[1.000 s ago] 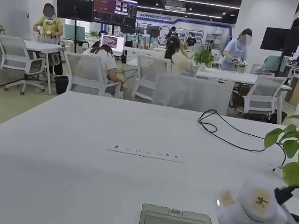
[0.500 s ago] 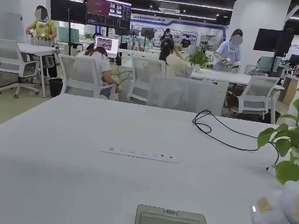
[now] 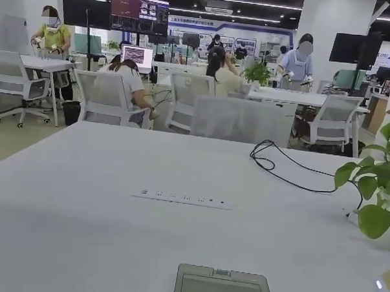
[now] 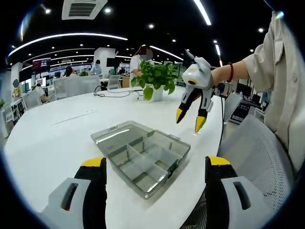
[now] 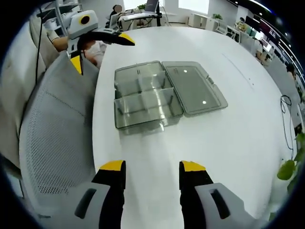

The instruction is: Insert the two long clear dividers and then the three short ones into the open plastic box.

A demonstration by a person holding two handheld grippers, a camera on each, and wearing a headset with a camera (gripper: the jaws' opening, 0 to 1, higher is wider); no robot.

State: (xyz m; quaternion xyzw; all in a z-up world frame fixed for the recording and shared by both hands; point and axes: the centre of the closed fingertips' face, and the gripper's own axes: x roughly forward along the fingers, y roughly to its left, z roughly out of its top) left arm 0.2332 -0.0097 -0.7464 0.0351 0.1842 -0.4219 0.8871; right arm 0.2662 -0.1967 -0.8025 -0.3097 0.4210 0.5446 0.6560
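The open clear plastic box (image 5: 143,102) lies near the table's edge, its lid (image 5: 193,88) folded flat beside it. Clear dividers (image 5: 145,93) stand inside and split it into compartments; how many there are I cannot tell. In the left gripper view the box (image 4: 143,155) sits just ahead of my left gripper (image 4: 156,162), which is open and holds nothing. My right gripper (image 4: 189,120) hangs open above the box's far side. From the right gripper view, my right gripper (image 5: 152,166) is open over bare table, and the left gripper (image 5: 101,51) is open beyond the box. The lid (image 3: 222,286) shows in the head view.
The white table (image 3: 81,231) carries a flush power strip (image 3: 180,198), a black cable (image 3: 278,166) and a potted plant (image 3: 374,186) at the right. A grey mesh chair (image 5: 52,143) stands against the table edge by the box. People work at desks behind.
The white body of a gripper at the head view's lower right has slid right and down, almost out of the picture. The head camera has shifted slightly.
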